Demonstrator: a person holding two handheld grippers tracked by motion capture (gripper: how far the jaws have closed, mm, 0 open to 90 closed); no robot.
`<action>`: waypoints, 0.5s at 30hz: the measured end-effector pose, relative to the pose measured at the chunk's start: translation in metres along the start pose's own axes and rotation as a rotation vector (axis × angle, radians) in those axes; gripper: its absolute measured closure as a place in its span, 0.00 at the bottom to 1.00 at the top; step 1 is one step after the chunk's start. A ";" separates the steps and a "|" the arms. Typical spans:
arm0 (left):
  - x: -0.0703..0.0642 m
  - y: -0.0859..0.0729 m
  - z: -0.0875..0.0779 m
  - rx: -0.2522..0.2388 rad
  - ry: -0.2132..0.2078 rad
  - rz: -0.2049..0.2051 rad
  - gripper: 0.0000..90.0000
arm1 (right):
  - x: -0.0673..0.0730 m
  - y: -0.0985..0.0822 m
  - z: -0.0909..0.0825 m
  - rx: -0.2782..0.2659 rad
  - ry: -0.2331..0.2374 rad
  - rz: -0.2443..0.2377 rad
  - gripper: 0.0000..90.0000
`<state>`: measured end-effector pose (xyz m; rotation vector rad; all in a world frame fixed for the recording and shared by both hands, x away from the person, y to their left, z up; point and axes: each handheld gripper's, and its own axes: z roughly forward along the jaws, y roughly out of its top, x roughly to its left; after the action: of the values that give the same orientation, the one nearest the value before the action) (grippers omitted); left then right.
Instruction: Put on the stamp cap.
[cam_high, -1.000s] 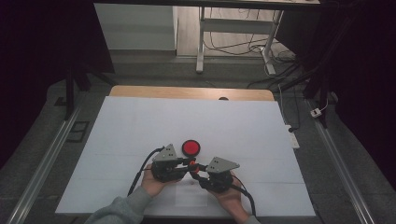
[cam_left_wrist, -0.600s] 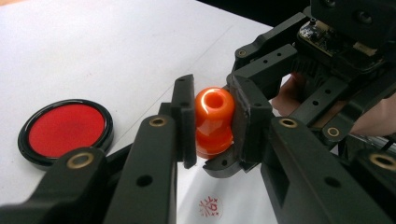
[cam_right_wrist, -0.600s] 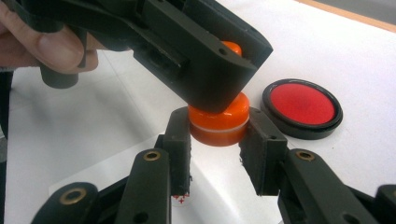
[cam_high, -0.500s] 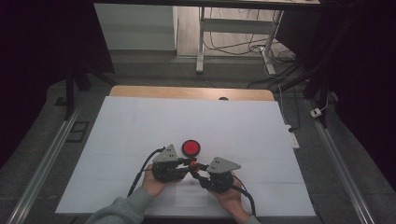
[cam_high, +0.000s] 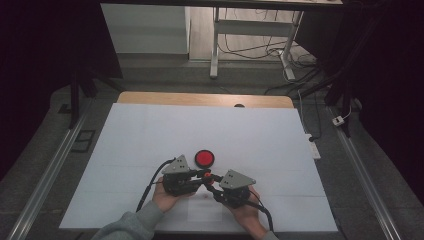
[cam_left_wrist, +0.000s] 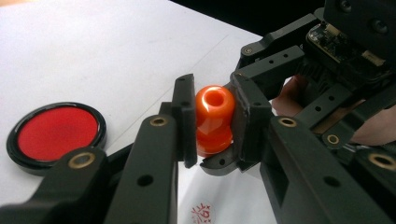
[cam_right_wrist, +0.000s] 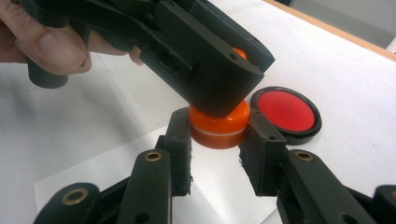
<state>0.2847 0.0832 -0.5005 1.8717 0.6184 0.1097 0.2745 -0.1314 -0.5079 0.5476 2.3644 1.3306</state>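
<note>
A small orange stamp-like piece (cam_high: 207, 176) hangs just above the white table between both grippers. My left gripper (cam_left_wrist: 214, 125) is shut on its rounded upper knob (cam_left_wrist: 214, 114), which has a hole in its top. My right gripper (cam_right_wrist: 218, 140) is shut on its wider lower part (cam_right_wrist: 218, 125), which has a white ring. In the high view the left gripper (cam_high: 204, 173) and right gripper (cam_high: 213, 180) meet tip to tip near the table's front middle. A round red pad in a black case (cam_high: 204, 158) lies just beyond them, also visible as the pad (cam_left_wrist: 56, 133) and the pad (cam_right_wrist: 286, 112).
A white sheet (cam_high: 150, 135) covers the table, with a wooden edge (cam_high: 200, 98) at the far side. A small paper slip (cam_right_wrist: 93, 172) lies under the hands and bears a red printed mark (cam_left_wrist: 201, 213). Metal rails (cam_high: 45, 180) run along both sides.
</note>
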 end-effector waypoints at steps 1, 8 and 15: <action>0.000 0.000 0.000 0.000 0.000 -0.004 0.81 | 0.000 0.000 0.001 0.004 0.002 0.002 0.72; 0.000 0.003 -0.001 0.000 0.009 0.017 0.81 | -0.003 0.001 0.001 -0.005 0.014 0.024 0.71; -0.001 0.003 0.000 0.006 0.019 0.034 0.81 | -0.006 0.000 0.000 -0.021 0.040 0.054 0.66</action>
<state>0.2849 0.0820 -0.4976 1.8896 0.6001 0.1478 0.2803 -0.1342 -0.5069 0.5876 2.3810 1.4005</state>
